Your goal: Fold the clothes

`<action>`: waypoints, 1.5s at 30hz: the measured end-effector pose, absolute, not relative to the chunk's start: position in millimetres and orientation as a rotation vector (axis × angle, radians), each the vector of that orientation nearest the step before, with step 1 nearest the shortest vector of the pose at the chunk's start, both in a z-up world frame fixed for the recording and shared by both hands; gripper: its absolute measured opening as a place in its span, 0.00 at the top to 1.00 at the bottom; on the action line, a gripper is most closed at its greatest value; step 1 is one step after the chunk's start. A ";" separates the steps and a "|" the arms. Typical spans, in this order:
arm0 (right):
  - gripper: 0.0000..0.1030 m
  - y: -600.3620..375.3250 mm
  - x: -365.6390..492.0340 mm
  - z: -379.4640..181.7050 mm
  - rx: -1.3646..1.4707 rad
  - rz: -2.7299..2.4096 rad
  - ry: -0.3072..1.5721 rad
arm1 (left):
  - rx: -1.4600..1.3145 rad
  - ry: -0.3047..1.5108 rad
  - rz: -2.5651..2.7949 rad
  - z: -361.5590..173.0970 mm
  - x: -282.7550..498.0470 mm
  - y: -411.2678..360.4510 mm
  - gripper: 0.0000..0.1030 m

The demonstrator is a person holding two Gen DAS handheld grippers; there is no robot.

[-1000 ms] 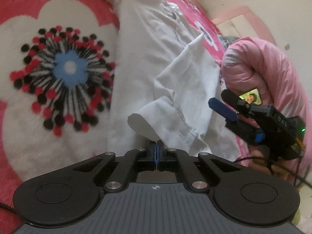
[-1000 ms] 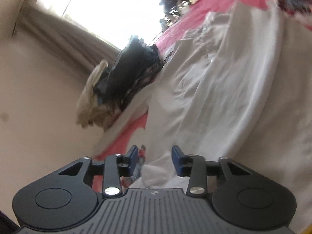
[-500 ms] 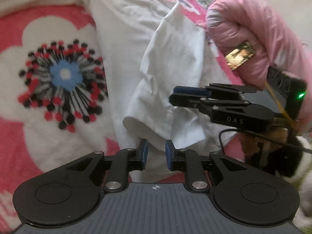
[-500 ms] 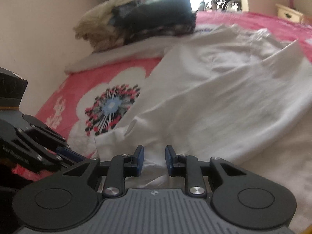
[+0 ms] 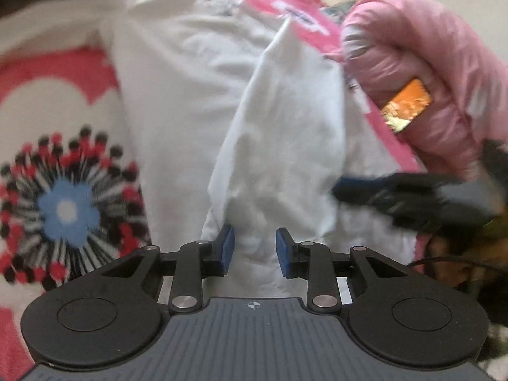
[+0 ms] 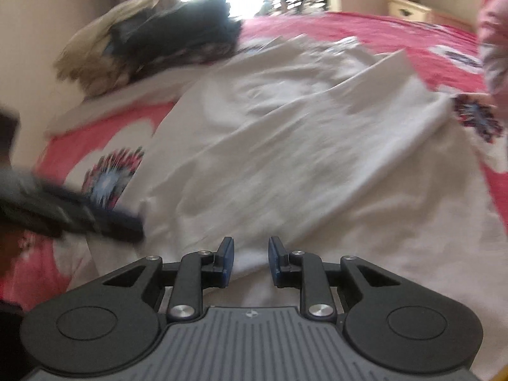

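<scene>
A white shirt [image 5: 279, 133] lies spread on the pink flowered bedspread [image 5: 66, 209], with one sleeve folded over its body. My left gripper [image 5: 254, 249] hovers over the near end of that sleeve. Its jaws are opening, white cloth shows in the gap and the blue pads [image 5: 227, 247] do not press on it. In the right wrist view the white shirt [image 6: 301, 146] fills the middle. My right gripper [image 6: 250, 260] stands open over its near edge, with a fold of cloth below the gap. Each gripper shows blurred in the other's view: right gripper [image 5: 365, 187], left gripper [image 6: 111, 219].
A pile of dark and cream clothes [image 6: 165, 38] sits at the far side of the bed by a bright window. A pink padded sleeve [image 5: 438, 79] of the person fills the right. A pale nightstand [image 6: 406, 9] stands beyond the bed.
My left gripper, shut on the sleeve cuff a second ago, has opened and let it go. The right gripper has rolled level and its jaws have narrowed a little. Both hands have shifted.
</scene>
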State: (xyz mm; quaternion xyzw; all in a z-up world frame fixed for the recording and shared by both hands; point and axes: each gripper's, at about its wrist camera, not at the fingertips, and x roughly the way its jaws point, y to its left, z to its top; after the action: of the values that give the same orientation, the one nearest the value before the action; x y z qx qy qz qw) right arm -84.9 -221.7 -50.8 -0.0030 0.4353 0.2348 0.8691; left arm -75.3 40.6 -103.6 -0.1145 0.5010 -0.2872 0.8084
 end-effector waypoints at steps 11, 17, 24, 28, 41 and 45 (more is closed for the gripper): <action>0.73 -289.7 27.8 -27.7 0.166 0.271 0.788 | -0.189 1.087 -0.636 -97.6 -67.3 25.4 0.71; 0.73 -322.3 38.9 -46.3 0.350 0.243 0.696 | -0.253 1.114 -0.656 -76.7 -55.2 31.9 0.71; 0.71 -376.2 54.2 -51.6 0.508 0.203 0.624 | -0.100 1.031 -0.727 -21.6 37.6 -11.5 0.63; 0.70 -393.9 66.0 -62.4 0.583 0.187 0.620 | 0.067 0.928 -0.773 -4.9 101.7 -88.2 0.40; 0.65 -420.7 87.3 -85.8 0.545 0.150 0.689 | -0.074 0.981 -0.655 -74.4 261.5 -198.7 0.40; 0.64 -415.1 93.7 -88.4 0.465 0.195 0.719 | -0.078 1.021 -0.669 -91.3 265.5 -206.1 0.50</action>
State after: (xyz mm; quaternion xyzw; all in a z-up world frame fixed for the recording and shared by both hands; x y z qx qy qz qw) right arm 93.7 -415.1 -88.4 0.2251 0.3481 0.0944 0.9051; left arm 265.5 -206.1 -91.3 -0.0364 0.4793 -0.3139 0.8188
